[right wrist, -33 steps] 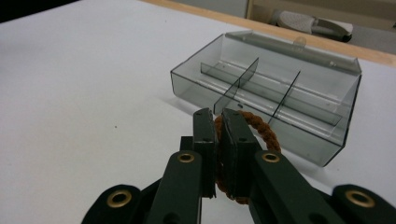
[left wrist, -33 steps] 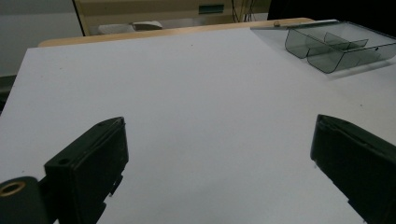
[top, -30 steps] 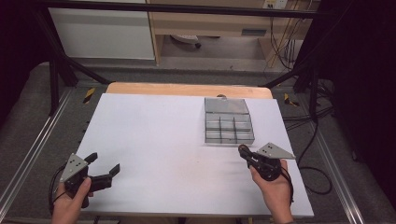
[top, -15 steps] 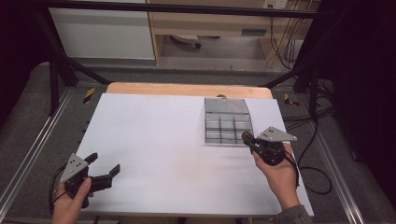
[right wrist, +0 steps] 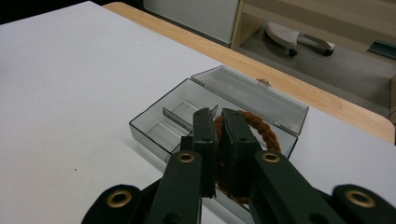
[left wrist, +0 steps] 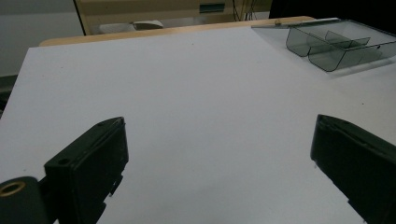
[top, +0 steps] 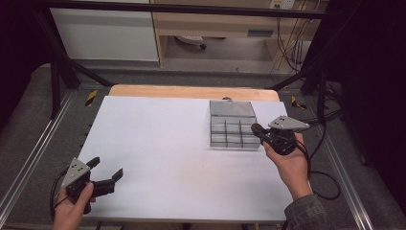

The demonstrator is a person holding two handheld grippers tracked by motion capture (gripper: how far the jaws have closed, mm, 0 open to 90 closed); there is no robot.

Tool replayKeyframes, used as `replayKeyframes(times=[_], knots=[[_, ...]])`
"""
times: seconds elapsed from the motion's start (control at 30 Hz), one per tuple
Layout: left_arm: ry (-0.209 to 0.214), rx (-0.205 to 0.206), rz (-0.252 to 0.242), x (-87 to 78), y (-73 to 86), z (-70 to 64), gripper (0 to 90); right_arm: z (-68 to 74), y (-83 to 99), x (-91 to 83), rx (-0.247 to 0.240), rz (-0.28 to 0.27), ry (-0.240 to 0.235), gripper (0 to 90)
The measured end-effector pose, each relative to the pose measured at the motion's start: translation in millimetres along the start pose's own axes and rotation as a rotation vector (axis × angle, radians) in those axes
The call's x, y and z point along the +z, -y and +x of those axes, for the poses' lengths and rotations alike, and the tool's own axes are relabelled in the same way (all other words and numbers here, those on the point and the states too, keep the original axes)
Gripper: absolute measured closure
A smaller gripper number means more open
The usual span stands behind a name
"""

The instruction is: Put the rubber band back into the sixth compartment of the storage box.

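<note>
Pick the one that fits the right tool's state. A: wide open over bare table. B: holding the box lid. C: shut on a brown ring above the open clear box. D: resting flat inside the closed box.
C: in the right gripper view the right tool has its jaws pressed together on a brown ring over the clear box, whose lid lies folded back.

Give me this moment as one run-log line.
right tool: shut on brown ring, over open compartment box | left tool: open, idle over white table
</note>
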State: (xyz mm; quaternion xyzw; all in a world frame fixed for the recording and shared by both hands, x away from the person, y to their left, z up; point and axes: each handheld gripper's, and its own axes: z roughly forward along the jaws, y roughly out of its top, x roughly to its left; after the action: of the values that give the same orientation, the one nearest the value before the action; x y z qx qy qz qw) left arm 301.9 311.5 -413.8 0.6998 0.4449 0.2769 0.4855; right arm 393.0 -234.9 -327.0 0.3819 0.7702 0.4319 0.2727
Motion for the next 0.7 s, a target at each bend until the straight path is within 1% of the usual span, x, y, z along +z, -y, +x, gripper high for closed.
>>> replayKeyframes(times=[0.13,0.33,0.43,0.63,0.7], knots=[[0.001,0.001,0.002,0.2,0.1,-0.1,4.0,-4.8,-1.9,-1.7,0.008,-0.007,0.009,85.2],[0.001,-0.001,0.005,0.3,0.4,0.1,4.0,-10.6,-6.1,1.0,0.011,-0.008,0.01,85.2],[0.0,-0.002,0.003,0.4,0.5,0.1,4.0,-13.9,-8.6,3.8,0.013,-0.007,0.01,85.2],[0.002,0.0,0.005,0.3,0.5,0.2,4.0,-19.4,-9.8,12.7,0.034,0.007,0.011,85.2],[0.004,-0.001,0.006,0.5,0.6,0.1,4.0,-21.2,-11.0,16.2,0.03,0.016,0.014,85.2]])
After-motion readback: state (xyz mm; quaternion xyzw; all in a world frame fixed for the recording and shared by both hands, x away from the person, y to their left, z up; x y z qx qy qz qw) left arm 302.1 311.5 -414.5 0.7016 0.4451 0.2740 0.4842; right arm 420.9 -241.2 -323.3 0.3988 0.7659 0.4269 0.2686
